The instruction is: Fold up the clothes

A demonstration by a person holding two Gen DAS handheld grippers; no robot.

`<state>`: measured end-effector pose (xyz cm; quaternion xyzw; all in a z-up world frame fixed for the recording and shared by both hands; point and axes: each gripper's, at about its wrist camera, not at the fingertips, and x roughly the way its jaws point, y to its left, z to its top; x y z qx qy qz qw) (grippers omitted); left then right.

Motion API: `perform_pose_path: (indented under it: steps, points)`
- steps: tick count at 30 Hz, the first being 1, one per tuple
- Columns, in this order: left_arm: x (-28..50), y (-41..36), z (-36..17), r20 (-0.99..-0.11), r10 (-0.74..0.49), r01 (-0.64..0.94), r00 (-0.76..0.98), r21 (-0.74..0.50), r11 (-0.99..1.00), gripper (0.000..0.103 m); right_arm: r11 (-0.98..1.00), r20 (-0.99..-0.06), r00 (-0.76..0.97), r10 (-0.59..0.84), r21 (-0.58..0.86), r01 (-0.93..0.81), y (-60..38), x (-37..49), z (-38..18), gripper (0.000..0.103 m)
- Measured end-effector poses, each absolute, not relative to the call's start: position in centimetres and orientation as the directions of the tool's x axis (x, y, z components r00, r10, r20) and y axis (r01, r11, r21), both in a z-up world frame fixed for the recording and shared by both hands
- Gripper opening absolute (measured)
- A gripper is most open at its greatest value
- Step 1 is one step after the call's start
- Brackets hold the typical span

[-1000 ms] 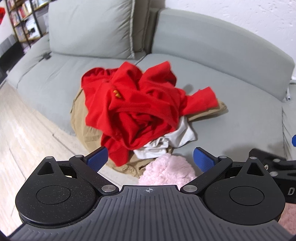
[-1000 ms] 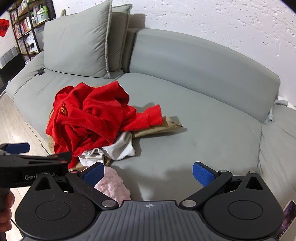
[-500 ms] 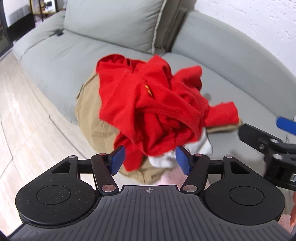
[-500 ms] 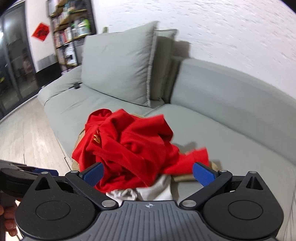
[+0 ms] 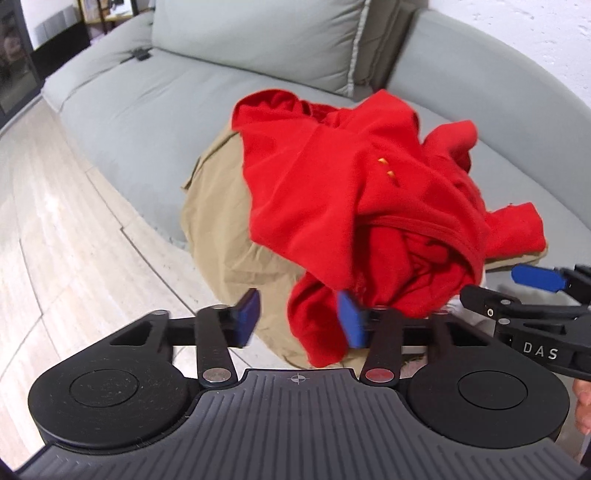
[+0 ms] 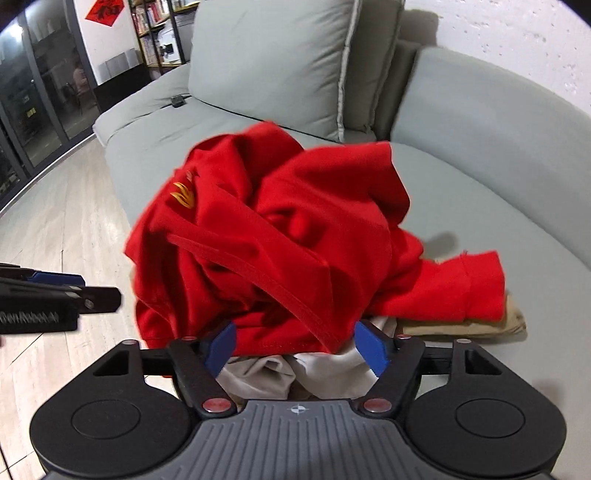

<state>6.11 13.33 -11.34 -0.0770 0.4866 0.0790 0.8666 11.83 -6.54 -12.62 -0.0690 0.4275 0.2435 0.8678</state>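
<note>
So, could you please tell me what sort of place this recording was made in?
Most likely a home living room. A large grey sofa with loose back cushions carries a pile of clothes topped by a red garment, the floor is pale wood-look planks, and a shelf of books stands behind.

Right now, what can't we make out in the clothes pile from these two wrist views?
- White garment: mostly buried under the red garment in the right wrist view; type unclear.
- Tan garment: covered by the red one in the left wrist view; full shape hidden.
- Left claw: jaws have just been closing around red cloth; contact blurred.
- Right claw: also closing; pads' contact with cloth unclear.
</note>
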Motion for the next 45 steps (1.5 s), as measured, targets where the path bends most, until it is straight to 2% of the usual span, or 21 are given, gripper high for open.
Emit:
perform_pose_path:
  steps: [2,3,5,6,7,9,10,16,22,24,28,31,34,37,41,43,45]
  points:
    - [6.5,13.4,-11.6,-0.852,0.062,-0.205,0.520,-0.053,0.977,0.038,0.875,-0.781,0.514,0.355,0.084,-0.478,-6.4,12.3,-13.2,0.066]
    - [6.6,13.3,-11.7,-0.849,0.070,-0.204,0.524,-0.045,0.978,0.043,0.875,-0.782,0.513,0.353,0.082,-0.477,-6.4,12.5,-13.5,0.064]
    - [6.8,13.0,-11.9,-0.846,0.087,-0.202,0.526,-0.025,0.979,0.044,0.872,-0.790,0.504,0.348,0.076,-0.483,-6.0,13.0,-14.1,0.056]
    - [7.0,12.9,-12.1,-0.848,0.091,-0.202,0.522,-0.019,0.979,0.044,0.871,-0.794,0.500,0.346,0.074,-0.486,-5.9,13.3,-14.5,0.049]
    - [7.0,12.9,-12.1,-0.850,0.094,-0.203,0.518,-0.016,0.979,0.045,0.869,-0.798,0.495,0.343,0.071,-0.489,-5.7,13.5,-14.8,0.035]
    - [7.1,12.9,-12.0,-0.851,0.096,-0.206,0.516,-0.014,0.979,0.045,0.867,-0.808,0.484,0.336,0.064,-0.495,-5.5,13.8,-15.2,0.014]
    - [7.1,12.9,-11.9,-0.851,0.099,-0.207,0.517,-0.012,0.978,0.045,0.871,-0.804,0.491,0.336,0.067,-0.487,-5.7,13.7,-14.9,0.009]
    - [6.2,12.0,-10.7,-0.834,0.096,-0.182,0.543,-0.006,0.983,0.047,0.896,-0.743,0.565,0.359,0.104,-0.431,-7.8,12.0,-11.3,0.006]
    - [5.5,8.1,-7.9,-0.792,0.061,-0.089,0.607,0.009,0.996,0.050,0.913,-0.553,0.728,0.404,0.191,-0.361,-12.6,9.0,-1.9,0.005]
    - [5.3,6.4,-6.6,-0.767,0.044,-0.049,0.640,0.016,0.999,0.051,0.921,-0.445,0.806,0.390,0.184,-0.344,-15.0,7.2,3.0,0.005]
    - [4.7,1.9,-2.8,-0.696,-0.020,0.051,0.718,0.024,0.998,0.052,0.946,-0.260,0.914,0.310,0.176,-0.271,-21.0,4.4,10.6,0.005]
    - [3.9,-2.0,-0.3,-0.642,-0.093,0.139,0.761,0.021,0.990,0.053,0.972,-0.107,0.973,0.207,0.135,-0.192,-27.6,-0.7,17.3,0.005]
    - [3.0,-5.9,0.7,-0.625,-0.178,0.233,0.760,0.006,0.973,0.054,0.987,-0.082,0.987,0.137,0.095,-0.129,-31.0,-4.2,18.8,0.005]
    - [2.1,-9.5,0.0,-0.646,-0.240,0.321,0.724,0.008,0.947,0.054,0.997,-0.167,0.984,0.063,0.062,-0.054,-34.3,-7.7,16.5,0.006]
    - [0.5,-13.4,-3.3,-0.711,-0.247,0.404,0.658,0.056,0.913,0.054,0.994,-0.469,0.882,-0.049,0.064,0.089,-38.4,-7.9,4.2,0.007]
    - [-0.2,-14.9,-5.8,-0.764,-0.220,0.441,0.607,0.092,0.893,0.054,0.986,-0.631,0.774,-0.055,0.087,0.141,-39.9,-7.3,-2.5,0.007]
    - [-0.8,-15.8,-7.5,-0.800,-0.195,0.469,0.568,0.119,0.875,0.054,0.980,-0.779,0.621,-0.088,0.044,0.195,-41.5,-8.2,-10.7,0.007]
